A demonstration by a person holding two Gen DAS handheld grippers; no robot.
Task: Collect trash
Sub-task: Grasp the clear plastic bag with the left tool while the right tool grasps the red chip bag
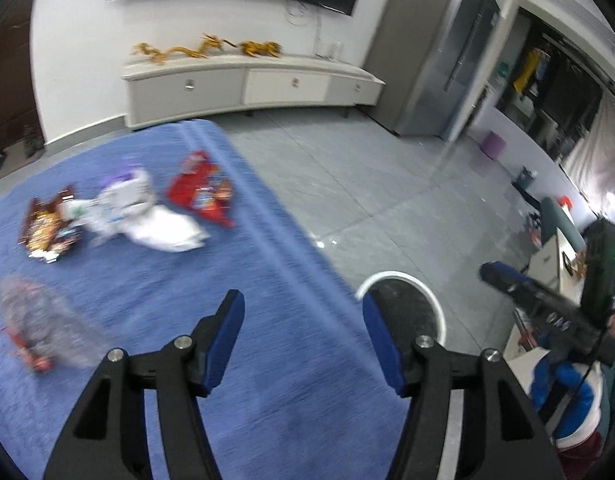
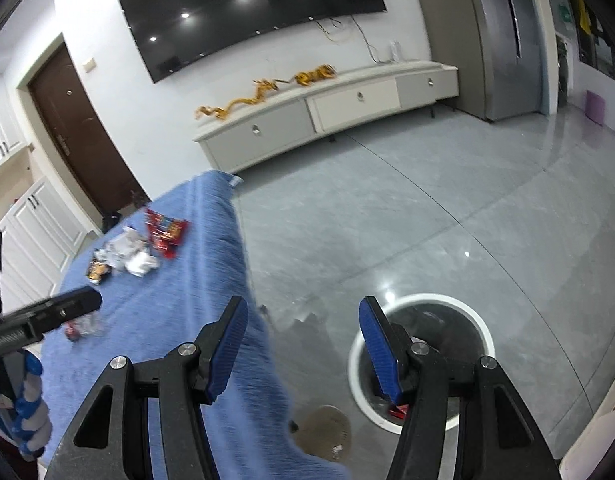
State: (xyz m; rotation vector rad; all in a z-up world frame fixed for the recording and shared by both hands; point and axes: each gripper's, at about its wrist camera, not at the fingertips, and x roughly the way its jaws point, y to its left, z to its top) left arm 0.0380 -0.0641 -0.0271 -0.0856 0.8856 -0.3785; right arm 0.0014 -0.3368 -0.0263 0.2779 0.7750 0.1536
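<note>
Trash lies on a blue-clothed table (image 1: 211, 292): a red snack wrapper (image 1: 201, 192), crumpled white paper (image 1: 163, 232), a brown and gold wrapper (image 1: 47, 226) and a clear plastic bag with red bits (image 1: 39, 324). My left gripper (image 1: 303, 320) is open and empty above the table's right edge. A white-rimmed bin (image 2: 473, 312) stands on the floor beside the table. My right gripper (image 2: 303, 332) is open and empty above the floor, between table edge and bin. The same trash shows in the right wrist view, with the red wrapper (image 2: 167, 232) farthest.
A grey tiled floor (image 2: 427, 220) stretches to a white TV cabinet (image 2: 327, 116) under a wall TV. A grey fridge (image 2: 503, 40) stands at the right. A brown door (image 2: 79, 136) is at the left. A round floor drain (image 2: 323, 428) lies near the bin.
</note>
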